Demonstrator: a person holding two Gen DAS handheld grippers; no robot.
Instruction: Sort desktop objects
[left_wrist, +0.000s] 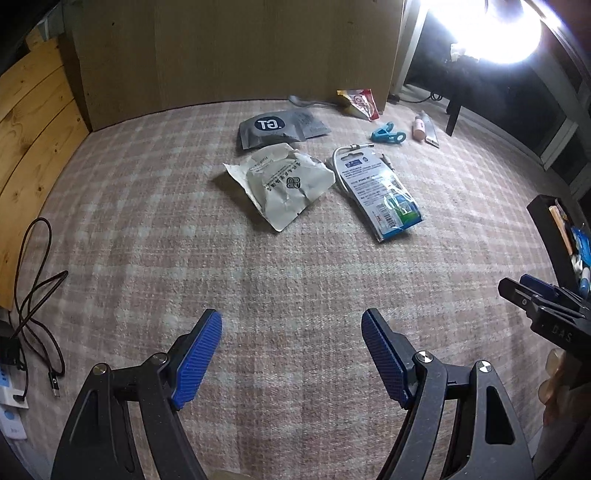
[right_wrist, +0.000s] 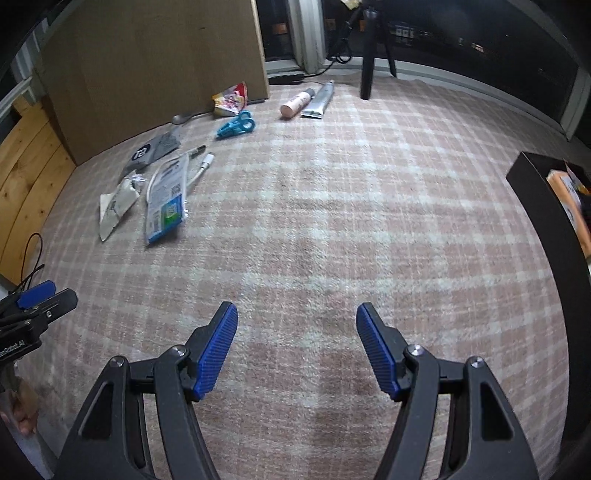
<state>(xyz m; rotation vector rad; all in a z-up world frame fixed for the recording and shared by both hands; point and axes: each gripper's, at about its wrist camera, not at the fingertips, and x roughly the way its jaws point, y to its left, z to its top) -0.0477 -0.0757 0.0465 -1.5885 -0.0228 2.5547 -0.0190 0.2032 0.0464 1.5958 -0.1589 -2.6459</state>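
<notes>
Seemingly partway: the black box (right_wrist: 546, 221) at right already holds some items, yet packets (left_wrist: 284, 184), a cable pack (left_wrist: 380, 192), scissors (right_wrist: 236, 123) and tubes (right_wrist: 317, 99) lie far off; left gripper (left_wrist: 291, 354) and right gripper (right_wrist: 297, 347) both spread, empty

Dim room, lamp (left_wrist: 498, 29) glare, fisheye edges

"GT" on grey pouch (left_wrist: 275, 127)
</notes>
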